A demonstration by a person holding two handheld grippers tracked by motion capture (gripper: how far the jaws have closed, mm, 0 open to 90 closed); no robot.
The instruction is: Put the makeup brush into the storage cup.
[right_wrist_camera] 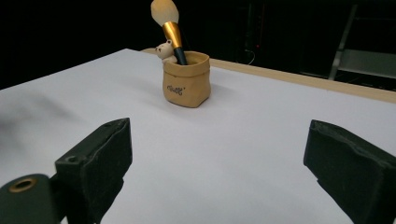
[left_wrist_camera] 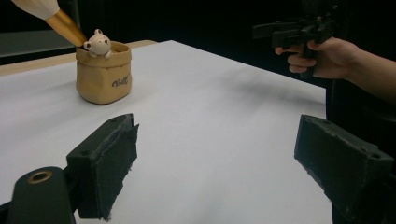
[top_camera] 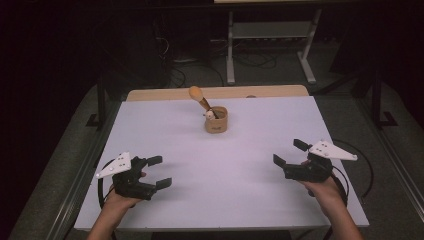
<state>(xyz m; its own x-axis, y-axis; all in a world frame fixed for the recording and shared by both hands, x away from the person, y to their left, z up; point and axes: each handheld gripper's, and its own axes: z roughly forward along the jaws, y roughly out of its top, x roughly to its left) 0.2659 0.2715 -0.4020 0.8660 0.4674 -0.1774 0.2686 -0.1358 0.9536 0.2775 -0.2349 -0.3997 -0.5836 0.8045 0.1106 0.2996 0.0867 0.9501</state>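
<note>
Brush (top_camera: 198, 97) stands tilted in the tan pot (top_camera: 216, 121) at mid-table, far side (small bear figure on the pot's rim). Left gripper (top_camera: 159, 172) and right gripper (top_camera: 291, 153) both gape wide, empty, well apart from the pot. Judged: nothing grasped yet; approach and pickup remain.

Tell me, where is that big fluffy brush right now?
The brush stands tilted in the little tan holder near the table's far edge in the high view, beside a tiny bear figure, well ahead of both tools.
</note>
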